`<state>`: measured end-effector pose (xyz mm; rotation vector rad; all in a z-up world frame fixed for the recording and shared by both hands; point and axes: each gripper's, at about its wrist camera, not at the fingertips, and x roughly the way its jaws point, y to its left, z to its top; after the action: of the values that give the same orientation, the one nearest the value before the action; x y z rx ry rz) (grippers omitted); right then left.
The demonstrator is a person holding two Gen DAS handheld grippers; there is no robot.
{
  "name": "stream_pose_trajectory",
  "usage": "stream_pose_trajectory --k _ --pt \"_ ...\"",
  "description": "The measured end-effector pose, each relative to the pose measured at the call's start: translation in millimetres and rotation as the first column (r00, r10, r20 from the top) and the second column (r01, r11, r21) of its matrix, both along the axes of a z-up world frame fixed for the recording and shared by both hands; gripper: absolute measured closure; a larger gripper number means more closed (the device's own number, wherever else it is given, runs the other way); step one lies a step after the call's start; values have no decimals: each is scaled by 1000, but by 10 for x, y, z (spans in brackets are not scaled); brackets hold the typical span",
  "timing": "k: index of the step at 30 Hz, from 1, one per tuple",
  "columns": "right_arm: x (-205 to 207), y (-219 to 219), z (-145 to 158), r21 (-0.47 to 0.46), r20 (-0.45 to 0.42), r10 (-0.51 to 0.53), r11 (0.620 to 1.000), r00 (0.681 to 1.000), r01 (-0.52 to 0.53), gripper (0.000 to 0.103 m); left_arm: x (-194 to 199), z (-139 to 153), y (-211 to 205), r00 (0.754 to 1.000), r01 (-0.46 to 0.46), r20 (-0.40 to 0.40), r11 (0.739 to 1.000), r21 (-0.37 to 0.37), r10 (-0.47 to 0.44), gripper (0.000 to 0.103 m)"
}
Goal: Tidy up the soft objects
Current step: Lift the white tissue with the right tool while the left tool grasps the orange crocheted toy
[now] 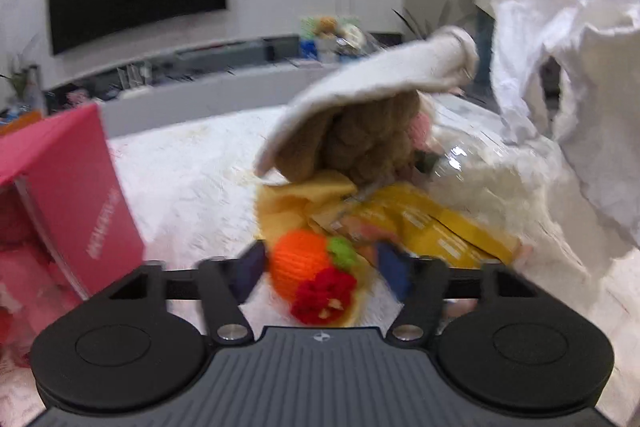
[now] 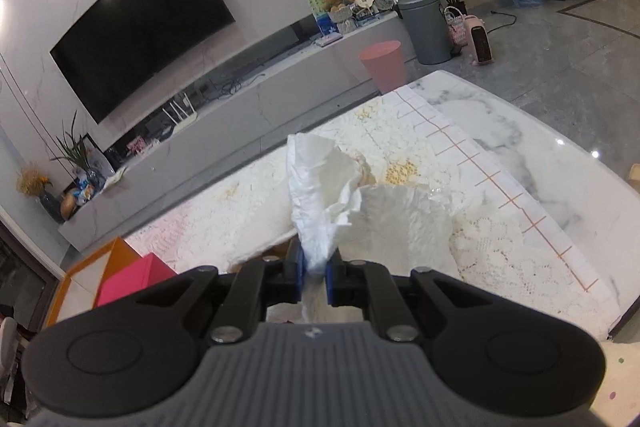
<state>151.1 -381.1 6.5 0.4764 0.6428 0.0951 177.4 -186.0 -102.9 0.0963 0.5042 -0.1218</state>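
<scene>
Crocheted orange toy [image 1: 300, 263] lying on the white lace cloth [image 1: 192, 187] squarely between the left gripper [image 1: 320, 267] pads, red-flower end toward the camera, nearer than the brown plush behind it. Jaws half-spread, left pad at its side; contact unclear through blur. Right gripper [image 2: 316, 269] clamped on white crumpled tissue [image 2: 320, 187], lifted well clear of the toy.
</scene>
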Motion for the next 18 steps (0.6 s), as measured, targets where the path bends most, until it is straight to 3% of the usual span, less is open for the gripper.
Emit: stream_pose_trajectory --k 2,9,18 --pt "-13 3 13 1 3 -2 1000 1000 2 94 -31 16 12 1000 -9 6 1000 -13 9 52" --pt "10 24 -16 -9 -8 2 1000 1000 -2 94 -189 96 70 997 65 36 998 -4 -65 53" --pt "34 65 -16 -32 -10 18 999 1000 -18 94 -463 523 216 985 144 110 987 -72 -135 54"
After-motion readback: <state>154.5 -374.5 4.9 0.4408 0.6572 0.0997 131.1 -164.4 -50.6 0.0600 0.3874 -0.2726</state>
